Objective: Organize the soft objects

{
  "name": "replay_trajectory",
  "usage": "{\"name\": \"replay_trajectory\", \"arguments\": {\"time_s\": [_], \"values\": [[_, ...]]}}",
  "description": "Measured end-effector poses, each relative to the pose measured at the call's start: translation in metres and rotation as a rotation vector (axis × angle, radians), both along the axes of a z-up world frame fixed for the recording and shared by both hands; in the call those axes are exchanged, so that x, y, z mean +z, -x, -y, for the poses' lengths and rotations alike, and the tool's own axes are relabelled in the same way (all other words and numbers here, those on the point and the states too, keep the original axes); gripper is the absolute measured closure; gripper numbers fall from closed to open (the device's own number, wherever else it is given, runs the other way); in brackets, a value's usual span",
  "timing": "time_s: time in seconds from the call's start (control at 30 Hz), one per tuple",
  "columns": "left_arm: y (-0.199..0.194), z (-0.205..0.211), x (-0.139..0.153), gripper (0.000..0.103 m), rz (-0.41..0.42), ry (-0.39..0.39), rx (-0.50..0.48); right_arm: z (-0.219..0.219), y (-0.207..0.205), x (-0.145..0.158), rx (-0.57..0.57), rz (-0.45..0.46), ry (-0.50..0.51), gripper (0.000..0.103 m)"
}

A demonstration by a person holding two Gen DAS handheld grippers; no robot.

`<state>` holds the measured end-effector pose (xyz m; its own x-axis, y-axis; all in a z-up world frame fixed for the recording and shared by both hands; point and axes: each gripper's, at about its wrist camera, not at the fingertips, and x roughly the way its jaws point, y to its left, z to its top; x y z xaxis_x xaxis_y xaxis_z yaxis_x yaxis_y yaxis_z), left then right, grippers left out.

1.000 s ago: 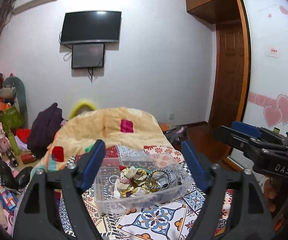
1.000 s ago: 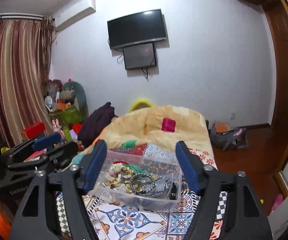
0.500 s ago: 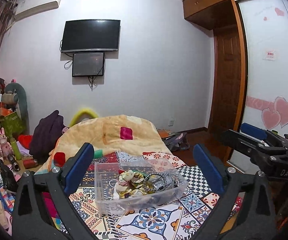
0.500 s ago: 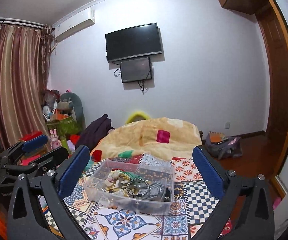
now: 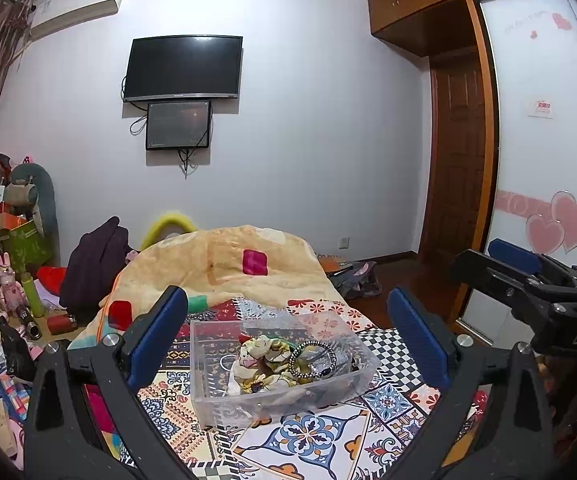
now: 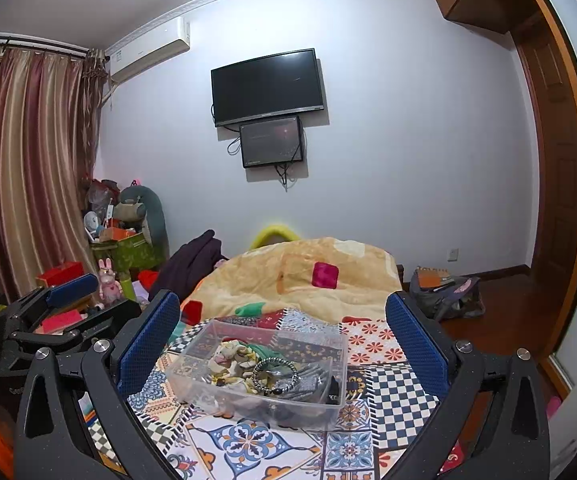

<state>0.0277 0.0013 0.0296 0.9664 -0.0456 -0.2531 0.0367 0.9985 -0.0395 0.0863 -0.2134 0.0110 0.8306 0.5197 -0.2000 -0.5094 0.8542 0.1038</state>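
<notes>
A big bed [image 5: 320, 444] fills the lower part of both views. It wears a patchwork cover [image 6: 388, 396] with tiles, flowers and checks. A puffy yellow quilt [image 5: 224, 264] with red and green squares is heaped at the far end of the bed.

On the wall past the bed hangs a black TV [image 5: 183, 68], with a smaller screen [image 5: 178, 125] just under it. Striped curtains [image 6: 20, 160] hang on the left side of the room.

A clear plastic box [image 5: 280, 364] sits on the cover near the near edge of the bed, about in the middle from side to side. Soft things lie inside it. There is a flowery scrunchie [image 5: 258, 362] on the left side of the box. A dark beaded hair tie [image 5: 312, 360] lies touching it on the right.

The left gripper [image 5: 288, 340] is held above the near edge of the bed and points level at the box. Its jaws are wide apart and hold nothing. The box shows between its blue pads [image 5: 156, 336].

The right gripper [image 6: 282, 340] is held the same way, just to the right of the left one. Its jaws are wide apart too and hold nothing.
</notes>
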Motion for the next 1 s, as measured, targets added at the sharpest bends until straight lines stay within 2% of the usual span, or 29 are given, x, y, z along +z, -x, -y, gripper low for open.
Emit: {"name": "replay_trajectory", "arguments": {"time_s": [1.0], "values": [[0.0010, 0.0034, 0.0015, 0.000, 0.004, -0.005, 0.006, 0.0011, 0.0025, 0.0003, 0.004, 0.002, -0.003, 0.000]]}}
